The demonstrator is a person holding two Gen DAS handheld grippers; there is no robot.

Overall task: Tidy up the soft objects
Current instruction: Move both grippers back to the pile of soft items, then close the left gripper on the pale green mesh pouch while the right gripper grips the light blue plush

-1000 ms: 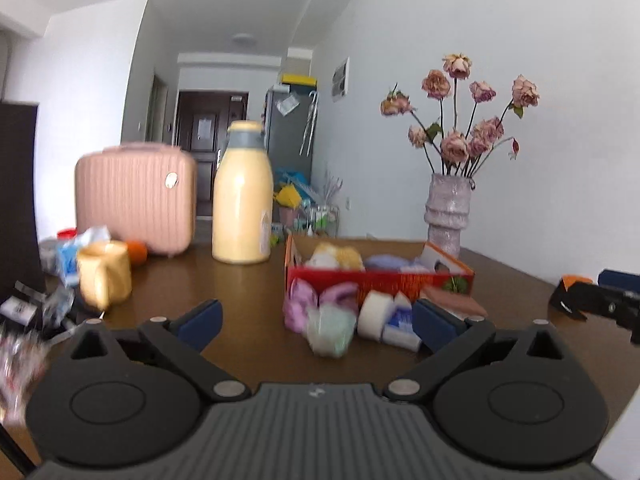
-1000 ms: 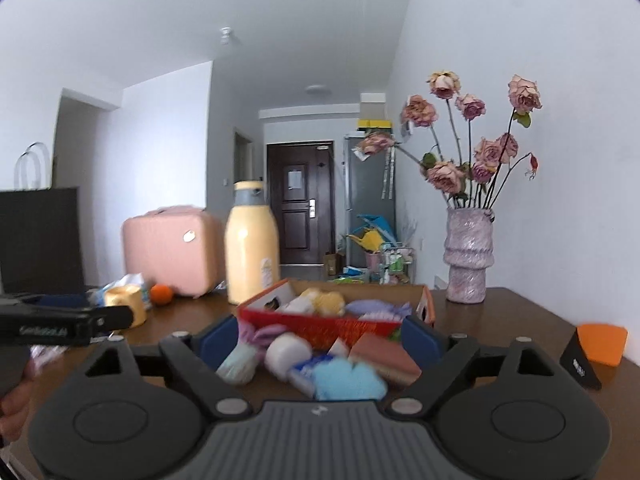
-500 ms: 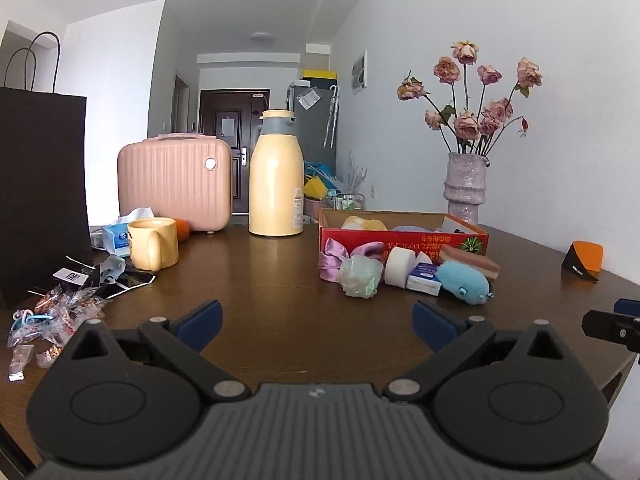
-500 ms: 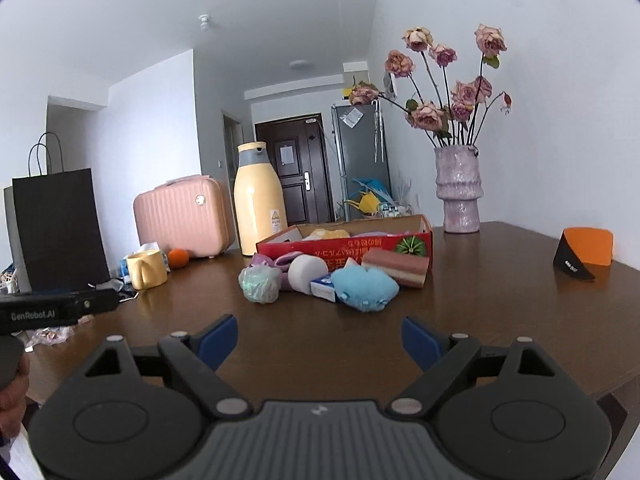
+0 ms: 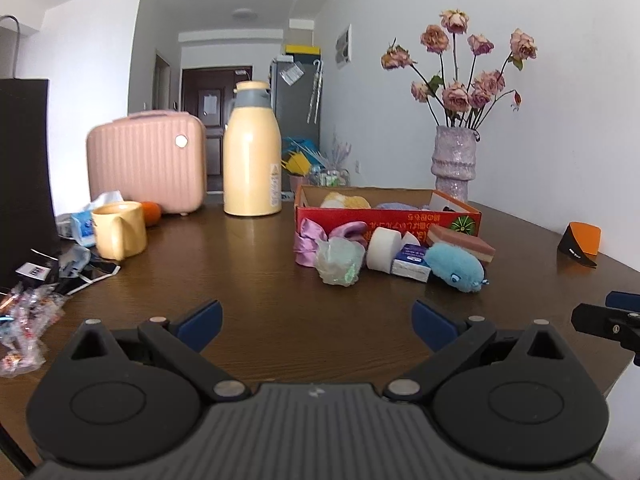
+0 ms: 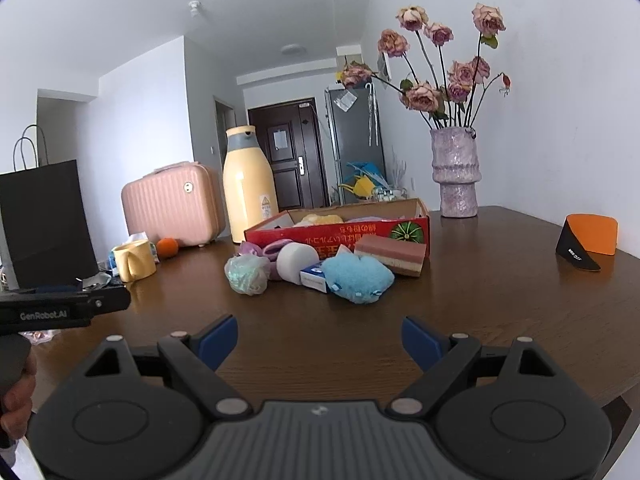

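Six soft items [image 6: 357, 279], perhaps; one box [image 6: 400, 231].

Soft items cluster against red cardboard box [image 6: 338, 236] front: blue plush toy [image 6: 357, 278], mesh-bagged green pouf [image 6: 247, 273], white sponge roll [image 6: 296, 261], purple satin bow [image 5: 306, 239], layered pink sponge [image 6: 390, 256]. Yellow plush [image 5: 345, 201] inside box.
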